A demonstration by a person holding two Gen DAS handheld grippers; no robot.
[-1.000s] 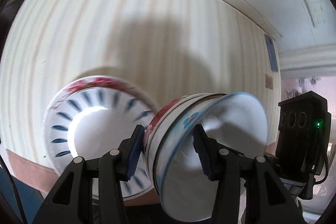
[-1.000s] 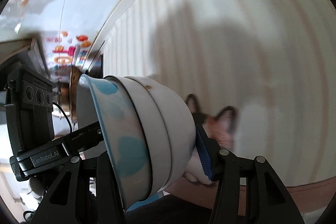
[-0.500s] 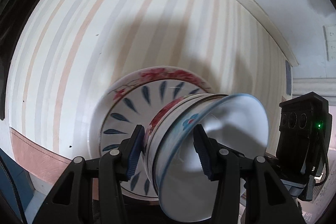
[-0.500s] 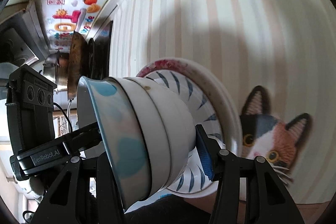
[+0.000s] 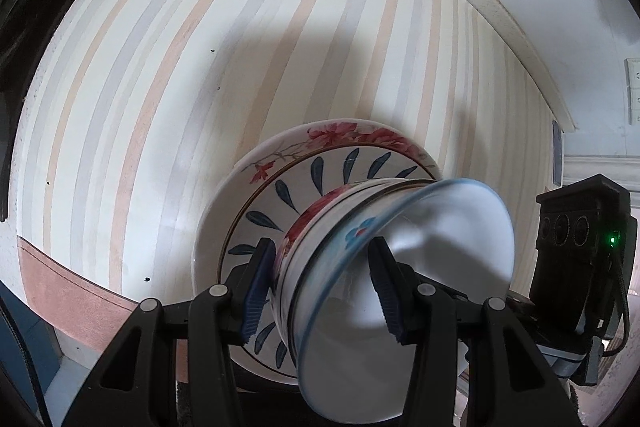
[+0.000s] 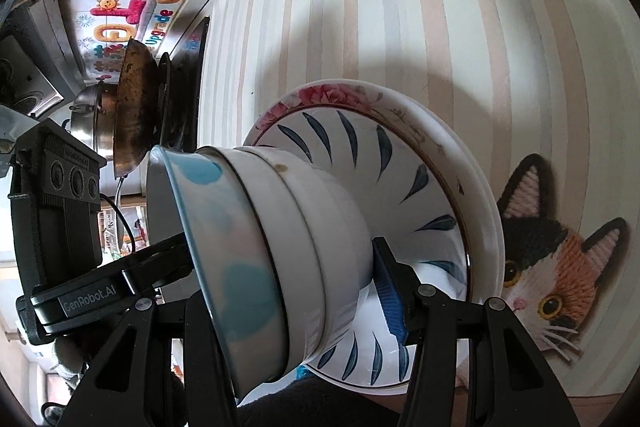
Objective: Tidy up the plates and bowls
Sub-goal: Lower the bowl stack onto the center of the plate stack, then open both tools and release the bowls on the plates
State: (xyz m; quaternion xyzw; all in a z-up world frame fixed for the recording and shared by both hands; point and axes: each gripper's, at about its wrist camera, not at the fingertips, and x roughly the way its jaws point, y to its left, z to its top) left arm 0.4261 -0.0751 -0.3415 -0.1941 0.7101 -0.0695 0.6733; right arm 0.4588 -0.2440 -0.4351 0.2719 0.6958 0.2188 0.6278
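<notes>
Both grippers grip one stack of nested bowls [image 5: 360, 267] from opposite sides. My left gripper [image 5: 320, 283] is shut on its rim, one finger inside the top blue-rimmed bowl, one outside. In the right wrist view my right gripper [image 6: 288, 291] is shut on the same stack [image 6: 280, 251]. The stack is right over, maybe touching, a blue-leaf plate [image 5: 288, 195] [image 6: 404, 171] that lies on a rose-rimmed plate [image 5: 352, 135] [image 6: 476, 163]. The views are tilted; the plates lie on a striped cloth [image 5: 200, 75] [image 6: 420, 7].
A cat figure [image 6: 560, 267] is on the cloth beside the plates. A dark wok [image 6: 136, 99] and a steel pot [image 6: 100, 115] stand on a stove beyond the cloth. The cloth has a pink border [image 5: 72, 291]. A wall rises behind the counter.
Both grippers moved the bowl stack over the plates; the plates now sit centred behind the stack and look larger. Both grips are unchanged.
</notes>
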